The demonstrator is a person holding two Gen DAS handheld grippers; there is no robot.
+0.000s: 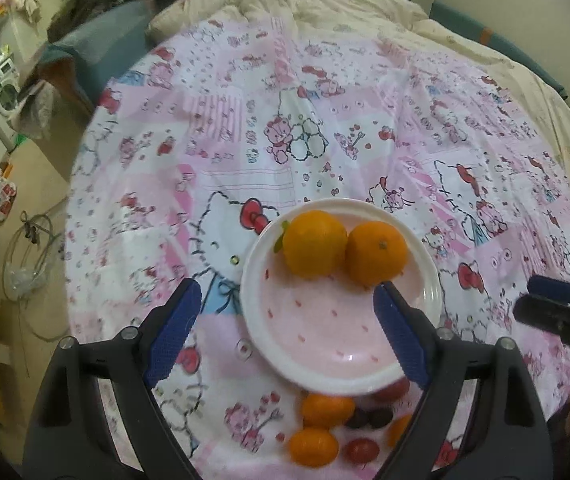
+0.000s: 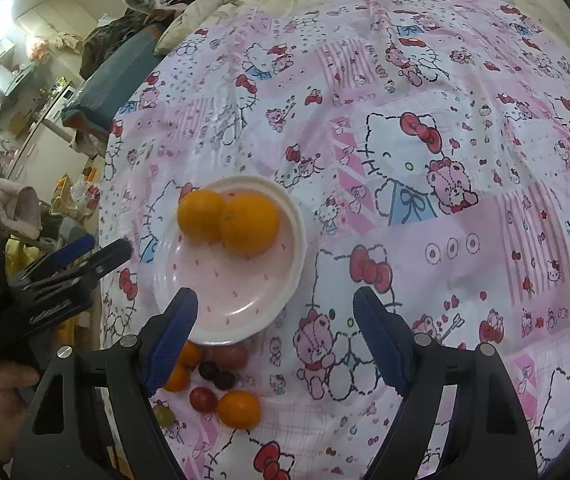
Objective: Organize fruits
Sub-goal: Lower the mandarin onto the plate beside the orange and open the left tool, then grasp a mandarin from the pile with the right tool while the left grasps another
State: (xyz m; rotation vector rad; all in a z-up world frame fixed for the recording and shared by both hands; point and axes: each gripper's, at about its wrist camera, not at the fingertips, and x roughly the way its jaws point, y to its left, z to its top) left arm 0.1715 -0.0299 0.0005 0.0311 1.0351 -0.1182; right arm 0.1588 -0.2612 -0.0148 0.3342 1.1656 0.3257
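Nearest, small oranges [image 1: 312, 446] and dark grapes [image 1: 369, 418] lie loose on the cartoon-print sheet [image 1: 365, 140]; the left gripper [image 1: 287, 308] and right gripper [image 2: 275, 312] both gape wide, empty; beyond, the pink plate [image 1: 325, 344] holds two oranges [image 1: 315, 242] at its far side.

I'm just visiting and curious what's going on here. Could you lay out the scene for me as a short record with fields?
Surface: bed with cartoon-print sheet
Plate: pink, white rim, holds two oranges
Loose fruit: small oranges, red and dark pieces on the sheet, near side of the plate
Left claw: open, empty, over the plate
Right claw: open, empty
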